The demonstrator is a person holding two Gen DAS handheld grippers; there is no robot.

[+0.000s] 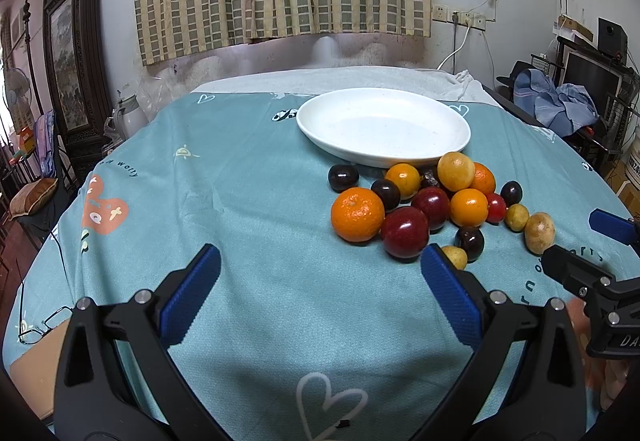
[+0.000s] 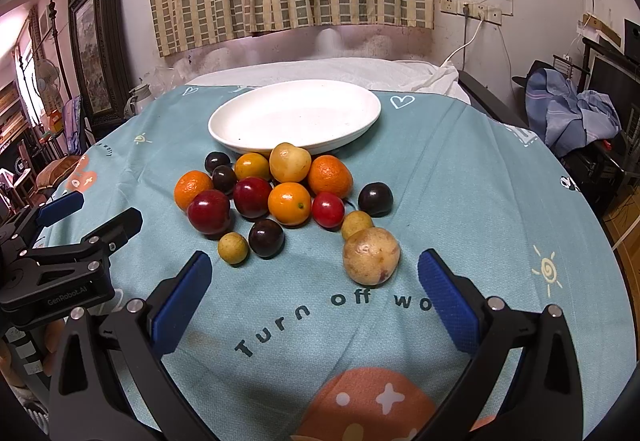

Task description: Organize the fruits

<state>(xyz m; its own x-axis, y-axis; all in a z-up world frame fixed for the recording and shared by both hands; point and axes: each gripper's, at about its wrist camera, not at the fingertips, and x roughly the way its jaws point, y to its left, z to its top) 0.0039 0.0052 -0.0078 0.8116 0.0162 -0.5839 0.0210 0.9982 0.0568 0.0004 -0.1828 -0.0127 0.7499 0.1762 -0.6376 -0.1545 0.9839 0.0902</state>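
Hovering wide open and empty, left claw [image 1: 320,293] and right claw [image 2: 316,297] face the fruit pile [image 2: 280,197], heaped on the teal cloth [image 2: 460,181] just before the white plate [image 2: 224,129].

A teal printed tablecloth [image 2: 460,177] covers the table, filling the frame's middle. At upper centre sits a white oval plate [image 2: 294,117]; just below it, a cluster of fruit [image 2: 280,197]. Eyeglasses [image 1: 42,325] lie at lower left.
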